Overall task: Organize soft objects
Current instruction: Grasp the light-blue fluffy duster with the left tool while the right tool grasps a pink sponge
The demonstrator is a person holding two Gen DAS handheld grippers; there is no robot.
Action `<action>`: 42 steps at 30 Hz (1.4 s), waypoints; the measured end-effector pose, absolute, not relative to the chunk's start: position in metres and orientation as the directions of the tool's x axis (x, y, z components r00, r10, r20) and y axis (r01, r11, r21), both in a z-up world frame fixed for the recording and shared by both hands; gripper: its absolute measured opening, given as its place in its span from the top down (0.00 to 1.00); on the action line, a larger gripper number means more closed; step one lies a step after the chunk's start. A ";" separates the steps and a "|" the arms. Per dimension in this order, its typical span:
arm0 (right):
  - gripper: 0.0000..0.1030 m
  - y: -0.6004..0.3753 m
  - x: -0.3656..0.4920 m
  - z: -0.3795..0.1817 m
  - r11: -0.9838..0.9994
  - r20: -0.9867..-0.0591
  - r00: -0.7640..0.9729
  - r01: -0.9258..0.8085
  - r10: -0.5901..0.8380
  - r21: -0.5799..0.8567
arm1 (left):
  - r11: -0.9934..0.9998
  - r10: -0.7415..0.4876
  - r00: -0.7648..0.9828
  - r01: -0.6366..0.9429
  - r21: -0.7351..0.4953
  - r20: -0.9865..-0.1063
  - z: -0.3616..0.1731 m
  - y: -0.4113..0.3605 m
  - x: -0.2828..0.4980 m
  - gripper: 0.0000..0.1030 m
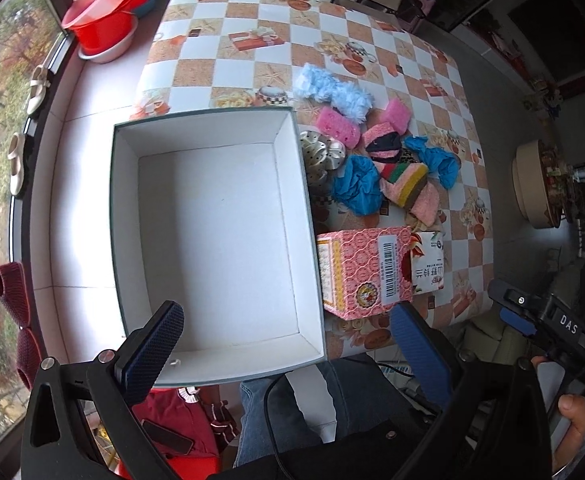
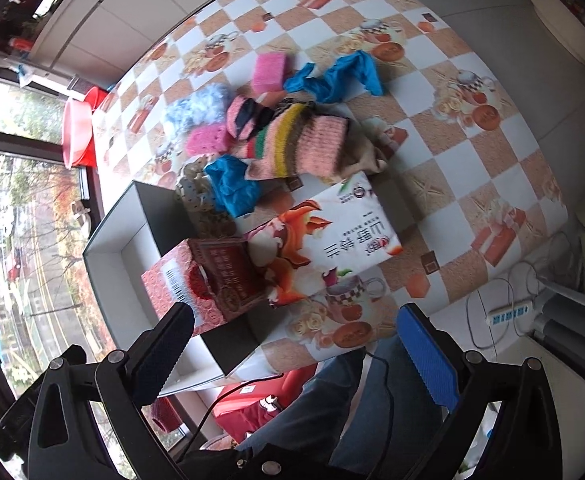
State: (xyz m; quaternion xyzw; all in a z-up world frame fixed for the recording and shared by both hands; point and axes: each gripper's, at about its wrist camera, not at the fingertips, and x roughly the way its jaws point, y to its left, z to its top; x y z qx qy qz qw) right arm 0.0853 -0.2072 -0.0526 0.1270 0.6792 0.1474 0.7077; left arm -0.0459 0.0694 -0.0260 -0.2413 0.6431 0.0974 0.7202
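A big white box (image 1: 220, 224) stands open and empty on the table; it also shows in the right wrist view (image 2: 104, 256). Right of it lies a pile of soft things: a fluffy light-blue cloth (image 1: 332, 90), pink sponges (image 1: 338, 126), crumpled blue cloths (image 1: 358, 186), a striped knitted piece (image 1: 408, 186). The same pile shows in the right wrist view (image 2: 292, 140). My left gripper (image 1: 284, 344) is open and empty over the box's near edge. My right gripper (image 2: 296, 352) is open and empty near the table's front edge, and its body shows in the left wrist view (image 1: 548, 324).
A pink carton (image 1: 362, 272) and a tissue pack (image 2: 332, 236) lie by the box's right side. A perforated metal steamer (image 1: 322, 152) sits beside the box. Red basins (image 1: 104, 12) stand on the window sill. The checkered table (image 1: 252, 20) stretches far back.
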 end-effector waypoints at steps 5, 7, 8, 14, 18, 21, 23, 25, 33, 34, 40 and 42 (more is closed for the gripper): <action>0.01 -0.224 0.093 -0.056 0.928 -0.927 0.043 0.003 0.373 0.373 | 0.887 -0.199 0.137 -0.396 -0.238 -0.970 -0.028 0.057 -0.016 0.00; 0.01 -0.232 0.102 -0.058 0.932 -0.931 0.046 0.012 0.361 0.362 | 0.892 -0.213 0.137 -0.376 -0.250 -0.967 -0.027 0.048 0.000 0.00; 0.01 -0.236 0.108 -0.059 0.934 -0.934 0.048 0.015 0.355 0.356 | 0.895 -0.217 0.141 -0.368 -0.254 -0.966 -0.026 0.044 0.008 0.00; 0.01 -0.246 0.153 -0.063 0.937 -0.935 0.057 -0.014 0.349 0.349 | 0.884 -0.220 0.154 -0.385 -0.263 -0.963 -0.024 0.030 0.066 0.00; 0.01 -0.244 0.195 -0.067 0.934 -0.934 0.051 -0.055 0.355 0.352 | 0.861 -0.209 0.149 -0.440 -0.254 -0.966 -0.029 0.029 0.104 0.00; 0.01 -0.238 0.225 -0.073 0.930 -0.931 0.042 -0.082 0.361 0.357 | 0.849 -0.163 0.147 -0.482 -0.214 -0.976 -0.038 0.032 0.135 0.00; 0.01 -0.231 0.244 -0.079 0.924 -0.927 0.039 -0.097 0.374 0.369 | 0.830 -0.150 0.151 -0.517 -0.208 -0.977 -0.048 0.036 0.154 0.00; 0.01 -0.219 0.265 -0.087 0.918 -0.923 0.039 -0.125 0.382 0.375 | 0.809 -0.131 0.152 -0.555 -0.194 -0.980 -0.061 0.042 0.173 0.00; 0.01 -0.152 0.328 -0.132 0.899 -0.918 -0.001 -0.202 0.397 0.389 | 0.719 -0.052 0.141 -0.682 -0.135 -0.989 -0.130 0.066 0.235 0.00; 0.01 -0.147 0.332 -0.137 0.900 -0.920 -0.006 -0.204 0.392 0.384 | 0.703 -0.044 0.134 -0.700 -0.126 -0.990 -0.140 0.069 0.240 0.00; 0.01 -0.119 0.355 -0.176 0.908 -0.925 -0.034 -0.182 0.378 0.377 | 0.606 -0.026 0.089 -0.791 -0.086 -0.996 -0.187 0.090 0.252 0.00; 0.01 -0.112 0.358 -0.186 0.909 -0.928 -0.042 -0.190 0.371 0.372 | 0.590 -0.026 0.072 -0.804 -0.074 -0.997 -0.199 0.093 0.253 0.00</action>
